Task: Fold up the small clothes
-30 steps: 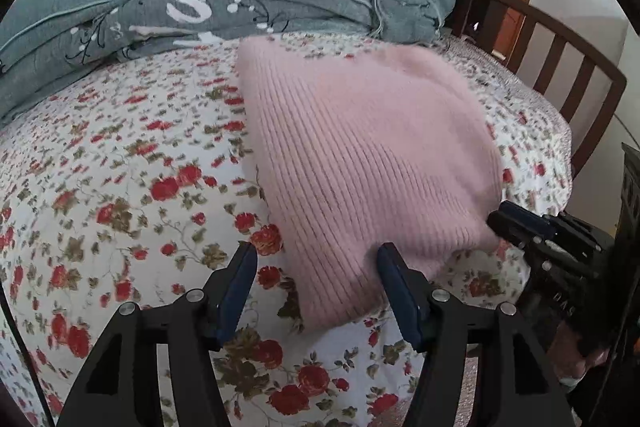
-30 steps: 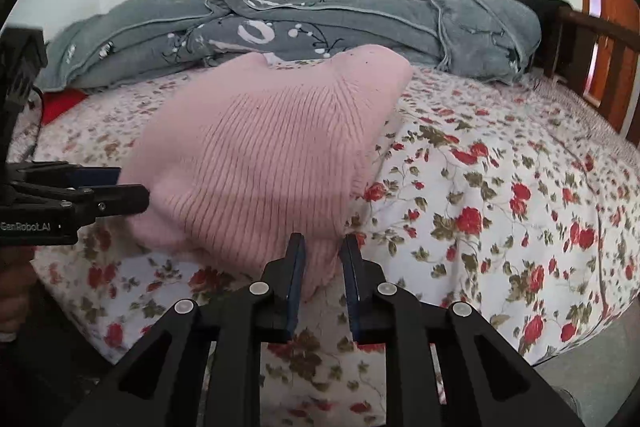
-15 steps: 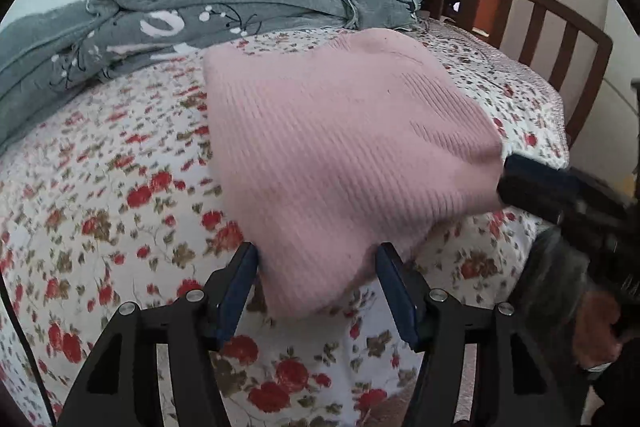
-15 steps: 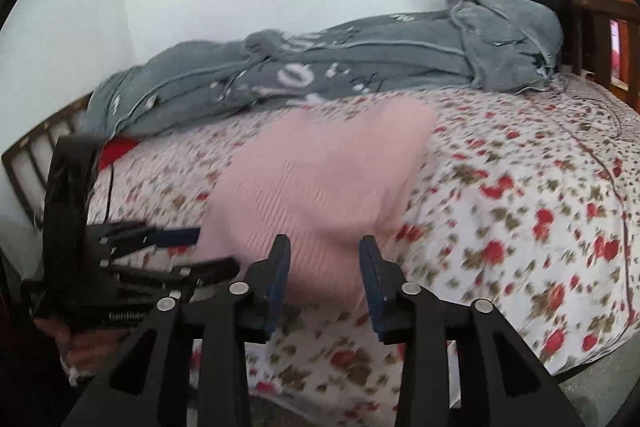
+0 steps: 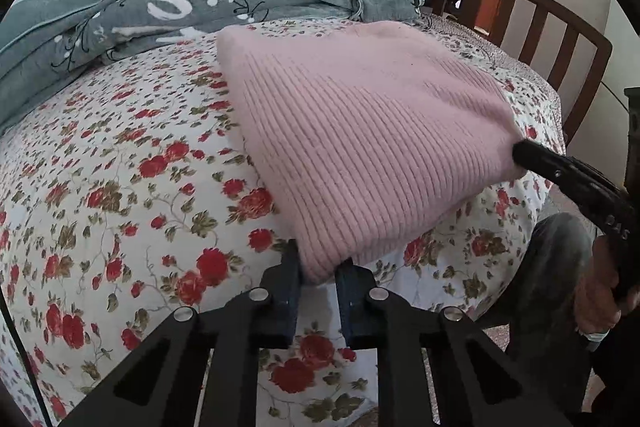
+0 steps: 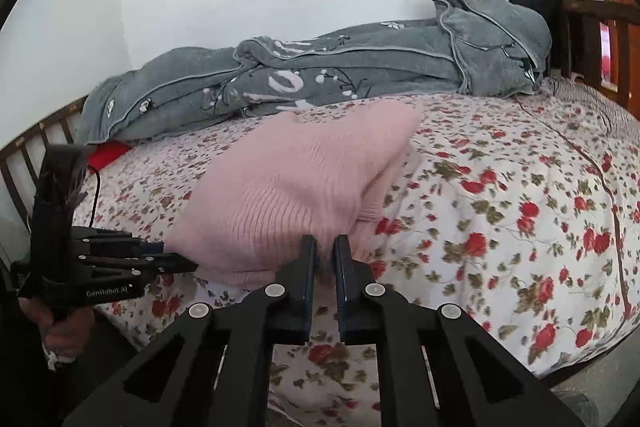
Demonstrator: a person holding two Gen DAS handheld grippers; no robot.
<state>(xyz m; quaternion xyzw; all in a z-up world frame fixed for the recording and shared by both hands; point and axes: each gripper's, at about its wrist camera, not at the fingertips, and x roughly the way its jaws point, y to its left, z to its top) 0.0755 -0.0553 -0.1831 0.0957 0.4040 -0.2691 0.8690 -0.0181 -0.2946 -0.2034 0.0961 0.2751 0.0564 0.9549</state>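
The pink knit garment (image 5: pixel 372 143) lies folded on the floral bed (image 5: pixel 120 187); left claw (image 5: pixel 318 277) and right claw (image 6: pixel 325 259) each pinch a near corner. Only the right wrist view shows a red item (image 6: pixel 106 153) under the grey blanket (image 6: pixel 320 75)

Left gripper (image 5: pixel 318 277): fingers drawn close, pinching the near corner of the pink knitted garment (image 5: pixel 360 147) between the pads; body held low and level, pointing forward.
Left gripper, seen from the right wrist view (image 6: pixel 176 259): at the left edge, fingers stacked and close together, tips at the garment's left corner.
Left hand (image 6: pixel 60 327): wrapped round the handle below the gripper body.
Right gripper (image 6: pixel 326 255): fingers nearly together, a thin fold of the garment's front edge caught between them.
Right gripper, seen from the left wrist view (image 5: pixel 520 151): tip pressed into the garment's right corner.
Right hand (image 5: pixel 600 295): gripping the handle, low at the right edge.
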